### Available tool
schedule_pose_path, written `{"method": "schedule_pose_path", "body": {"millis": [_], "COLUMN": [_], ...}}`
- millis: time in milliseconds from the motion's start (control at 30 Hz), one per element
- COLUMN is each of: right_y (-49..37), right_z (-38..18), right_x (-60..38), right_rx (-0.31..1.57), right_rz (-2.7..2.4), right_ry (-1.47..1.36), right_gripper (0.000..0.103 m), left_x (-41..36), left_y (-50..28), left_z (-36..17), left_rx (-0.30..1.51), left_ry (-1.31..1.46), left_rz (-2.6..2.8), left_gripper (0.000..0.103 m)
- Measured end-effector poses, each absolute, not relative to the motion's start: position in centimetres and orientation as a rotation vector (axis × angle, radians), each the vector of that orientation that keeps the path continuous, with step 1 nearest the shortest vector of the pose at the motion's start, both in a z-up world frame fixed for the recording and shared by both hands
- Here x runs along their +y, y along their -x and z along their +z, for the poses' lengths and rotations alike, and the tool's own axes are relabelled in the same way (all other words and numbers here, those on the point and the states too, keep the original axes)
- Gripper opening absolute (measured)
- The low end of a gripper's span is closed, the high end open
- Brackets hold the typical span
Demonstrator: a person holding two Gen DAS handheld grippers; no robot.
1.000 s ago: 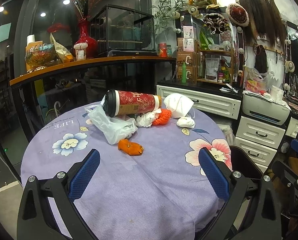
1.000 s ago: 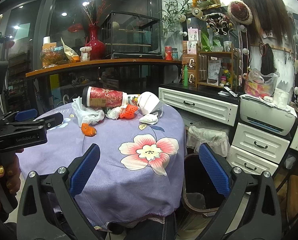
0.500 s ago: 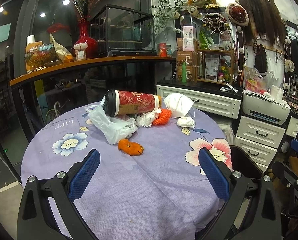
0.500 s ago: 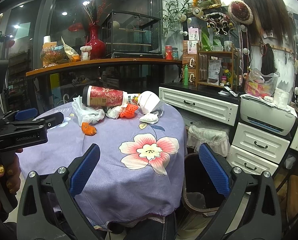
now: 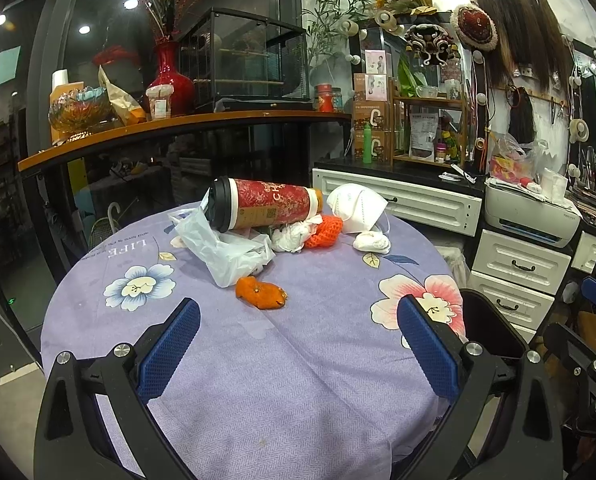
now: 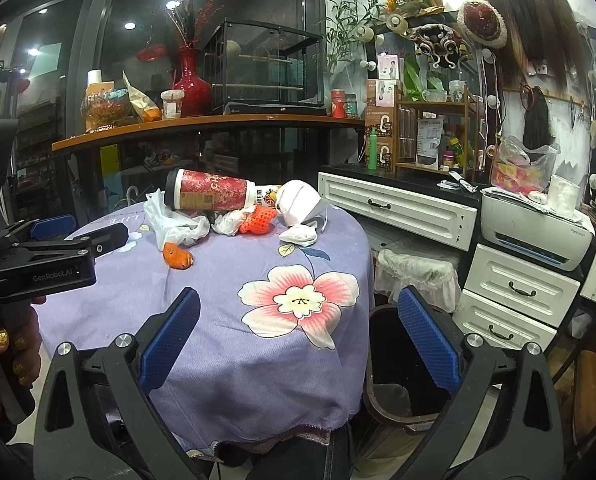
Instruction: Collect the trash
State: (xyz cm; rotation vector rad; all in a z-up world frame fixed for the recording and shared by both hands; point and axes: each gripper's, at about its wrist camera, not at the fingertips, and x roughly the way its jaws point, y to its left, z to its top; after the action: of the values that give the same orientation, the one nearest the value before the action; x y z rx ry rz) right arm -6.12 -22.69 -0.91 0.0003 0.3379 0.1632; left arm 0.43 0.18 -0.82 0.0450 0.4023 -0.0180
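Observation:
Trash lies at the far side of a round table with a purple floral cloth (image 5: 298,380): a red paper cup (image 5: 264,204) on its side, a white plastic bag (image 5: 222,246), an orange peel (image 5: 260,293), crumpled tissue (image 5: 292,236), an orange net (image 5: 323,230), a white face mask (image 5: 355,206) and a small white wad (image 5: 371,241). My left gripper (image 5: 298,354) is open and empty over the near part of the table. My right gripper (image 6: 298,356) is open and empty at the table's right edge; the cup (image 6: 210,195) and peel (image 6: 176,256) show there too.
A dark bin (image 6: 401,372) stands on the floor right of the table. White drawers (image 6: 513,304) and a printer (image 6: 533,228) are at the right. A wooden counter (image 5: 158,128) with a red vase (image 5: 170,76) runs behind the table.

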Motion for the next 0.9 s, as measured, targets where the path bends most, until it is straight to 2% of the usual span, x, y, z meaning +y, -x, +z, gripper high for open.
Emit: {"method": "schedule_pose_path", "body": {"millis": [633,900], "right_y": [6.3,5.3], "right_z": [-0.9,-2.8], "right_x": [-22.8,-22.2], "right_rx": [0.343,0.368], "right_rz": [0.163,0.158], "right_ry": [0.001,0.002], "right_gripper": [0.098,0.098], "left_x": [0.2,0.2], "left_y": [-0.5,-1.3], "left_z": [-1.1,-1.9], "left_rx": [0.410,0.439], "left_ry": [-0.047,-0.051], "left_rz": [-0.018,-0.017], "left_gripper": [0.098,0.098]}}
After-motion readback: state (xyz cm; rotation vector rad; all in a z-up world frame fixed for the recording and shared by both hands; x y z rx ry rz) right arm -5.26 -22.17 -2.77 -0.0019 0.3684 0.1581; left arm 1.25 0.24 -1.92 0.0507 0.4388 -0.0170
